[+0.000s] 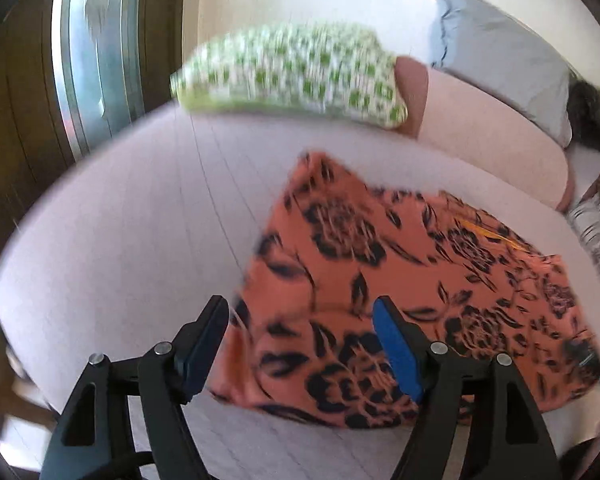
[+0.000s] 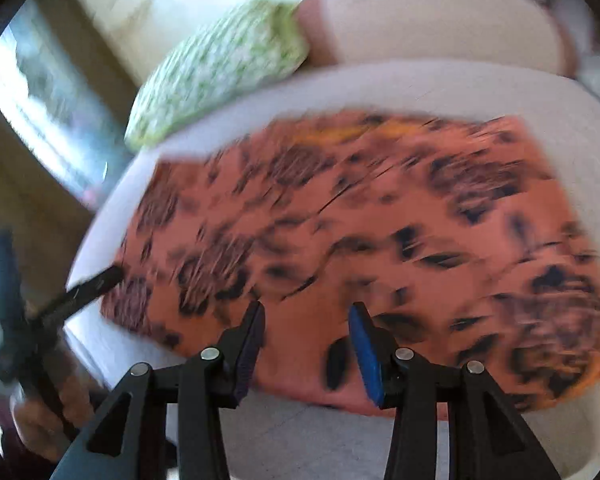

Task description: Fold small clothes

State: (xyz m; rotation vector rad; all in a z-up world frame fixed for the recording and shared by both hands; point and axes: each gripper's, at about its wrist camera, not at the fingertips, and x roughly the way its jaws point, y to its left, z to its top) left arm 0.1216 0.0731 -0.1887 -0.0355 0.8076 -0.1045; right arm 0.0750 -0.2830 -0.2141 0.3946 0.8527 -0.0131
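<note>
My left gripper (image 1: 300, 320) and right gripper (image 2: 308, 320): jaws apart, empty, over thin orange black-flowered cloth (image 1: 400, 280) lying folded on pale bed (image 1: 132, 216).

One orange floral cloth (image 1: 384, 280), two grippers (image 1: 300, 308) (image 2: 308, 312), one green pillow (image 1: 292, 72), one grey pillow (image 1: 500, 52), one pink cushion (image 1: 488, 144).

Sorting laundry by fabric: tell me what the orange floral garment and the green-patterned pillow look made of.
Orange floral garment: thin, matte woven cloth, probably light cotton or viscose; it lies flat with soft creases and a printed black pattern. Green-patterned pillow: stuffed cloth cover, likely printed cotton; it bulges softly, without sheen. Blur leaves the weave of both unclear.
</note>
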